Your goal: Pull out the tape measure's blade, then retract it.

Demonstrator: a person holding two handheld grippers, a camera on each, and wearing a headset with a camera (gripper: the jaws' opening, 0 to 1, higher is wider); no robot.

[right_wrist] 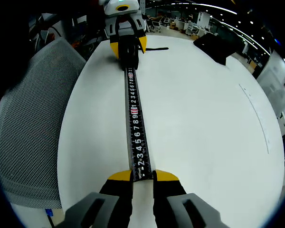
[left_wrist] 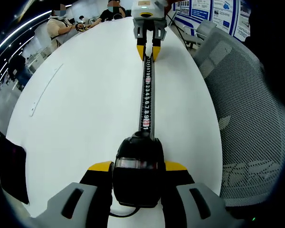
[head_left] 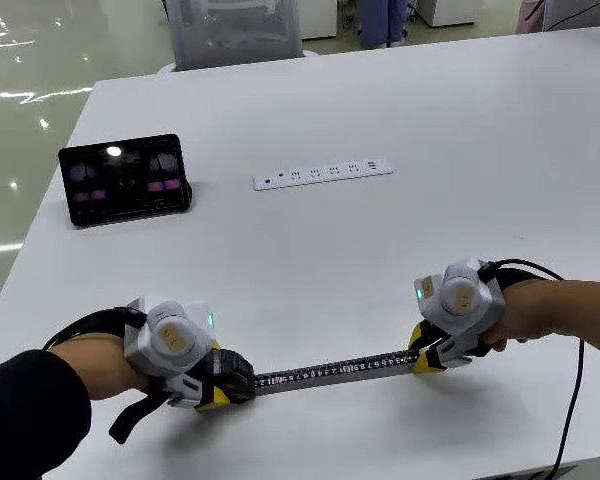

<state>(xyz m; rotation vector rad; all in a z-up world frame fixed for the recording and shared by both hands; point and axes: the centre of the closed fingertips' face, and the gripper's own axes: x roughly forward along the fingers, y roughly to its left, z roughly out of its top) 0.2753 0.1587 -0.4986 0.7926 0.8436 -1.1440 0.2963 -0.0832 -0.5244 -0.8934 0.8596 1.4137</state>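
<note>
My left gripper [head_left: 220,385] [left_wrist: 138,167] is shut on the black tape measure case [head_left: 234,378] [left_wrist: 138,171], low on the white table [head_left: 310,250] near its front edge. The dark numbered blade [head_left: 335,372] [left_wrist: 147,95] [right_wrist: 134,128] runs out of the case to the right, lying along the tabletop. My right gripper [head_left: 426,360] [right_wrist: 142,175] is shut on the blade's tip. In the left gripper view the right gripper [left_wrist: 148,52] sits at the blade's far end. In the right gripper view the left gripper [right_wrist: 128,47] holds the case [right_wrist: 129,53] at the far end.
A black tablet [head_left: 125,178] stands at the table's left, a white power strip [head_left: 323,173] lies mid-table. A grey mesh chair [left_wrist: 247,95] [right_wrist: 33,109] is close to the near table edge. A black cable [head_left: 570,340] trails from the right hand.
</note>
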